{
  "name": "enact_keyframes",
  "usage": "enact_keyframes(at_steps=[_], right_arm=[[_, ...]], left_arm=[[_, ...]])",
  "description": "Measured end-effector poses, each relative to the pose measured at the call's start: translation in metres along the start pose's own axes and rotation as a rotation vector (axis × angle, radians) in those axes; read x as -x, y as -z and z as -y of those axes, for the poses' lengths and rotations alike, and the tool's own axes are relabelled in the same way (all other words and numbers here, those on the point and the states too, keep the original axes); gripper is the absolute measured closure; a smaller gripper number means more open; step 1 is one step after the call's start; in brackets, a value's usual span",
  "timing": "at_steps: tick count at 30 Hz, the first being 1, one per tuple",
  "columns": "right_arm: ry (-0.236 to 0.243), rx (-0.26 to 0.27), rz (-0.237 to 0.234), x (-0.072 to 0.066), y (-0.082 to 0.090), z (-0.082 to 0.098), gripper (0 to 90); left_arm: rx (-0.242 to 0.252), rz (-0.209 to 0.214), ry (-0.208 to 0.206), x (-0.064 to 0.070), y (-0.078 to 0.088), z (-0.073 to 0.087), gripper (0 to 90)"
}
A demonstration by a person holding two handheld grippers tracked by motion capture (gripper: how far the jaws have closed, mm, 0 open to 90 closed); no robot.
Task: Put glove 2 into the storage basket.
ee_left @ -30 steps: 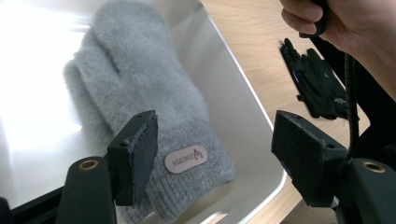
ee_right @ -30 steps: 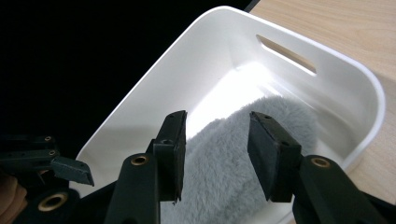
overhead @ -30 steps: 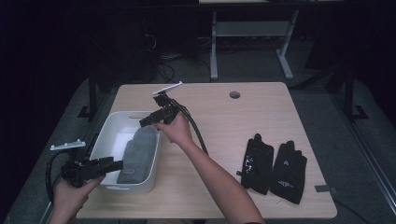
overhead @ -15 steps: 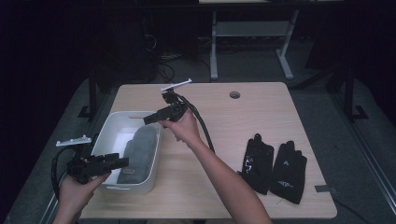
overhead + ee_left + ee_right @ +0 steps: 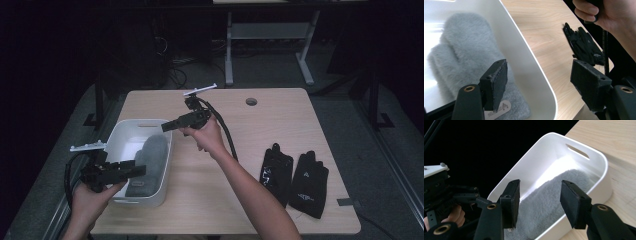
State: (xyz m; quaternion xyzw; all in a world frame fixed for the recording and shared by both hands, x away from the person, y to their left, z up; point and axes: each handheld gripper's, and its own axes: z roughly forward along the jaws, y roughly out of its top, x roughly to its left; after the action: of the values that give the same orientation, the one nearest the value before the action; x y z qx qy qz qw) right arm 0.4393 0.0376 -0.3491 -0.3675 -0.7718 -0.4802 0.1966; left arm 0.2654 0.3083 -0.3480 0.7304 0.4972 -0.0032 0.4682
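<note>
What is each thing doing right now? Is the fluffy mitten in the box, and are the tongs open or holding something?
Grey mitten: lying flat inside the tub, not held.
White tub: upright on the table, no lid.
Black gloves: lying side by side on the table, untouched.
Left tongs: open, nothing between them, over the tub's rim.
Right tongs: open, just been opening, nothing between them, above the tub.

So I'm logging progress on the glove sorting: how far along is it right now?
Done: the grey fuzzy mittens lie in the white bin. In hand: nothing; the left gripper and the right gripper are both open and empty above the bin, the right's jaws having just been opening. Left: the pair of black gloves lies on the table to the bin's right, untouched.
</note>
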Motion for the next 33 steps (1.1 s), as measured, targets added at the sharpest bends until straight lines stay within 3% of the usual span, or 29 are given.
enact_keyframes(at_steps=[14, 33], right_arm=[[0.010, 0.030, -0.011, 0.003, 0.031, 0.004, 46.7], [-0.003, 0.061, -0.005, 0.015, 0.073, 0.021, 45.4]], left_arm=[[0.004, 0.033, -0.024, 0.014, -0.016, -0.011, 26.1], [-0.027, 0.064, -0.063, 0.038, -0.042, -0.022, 23.6]])
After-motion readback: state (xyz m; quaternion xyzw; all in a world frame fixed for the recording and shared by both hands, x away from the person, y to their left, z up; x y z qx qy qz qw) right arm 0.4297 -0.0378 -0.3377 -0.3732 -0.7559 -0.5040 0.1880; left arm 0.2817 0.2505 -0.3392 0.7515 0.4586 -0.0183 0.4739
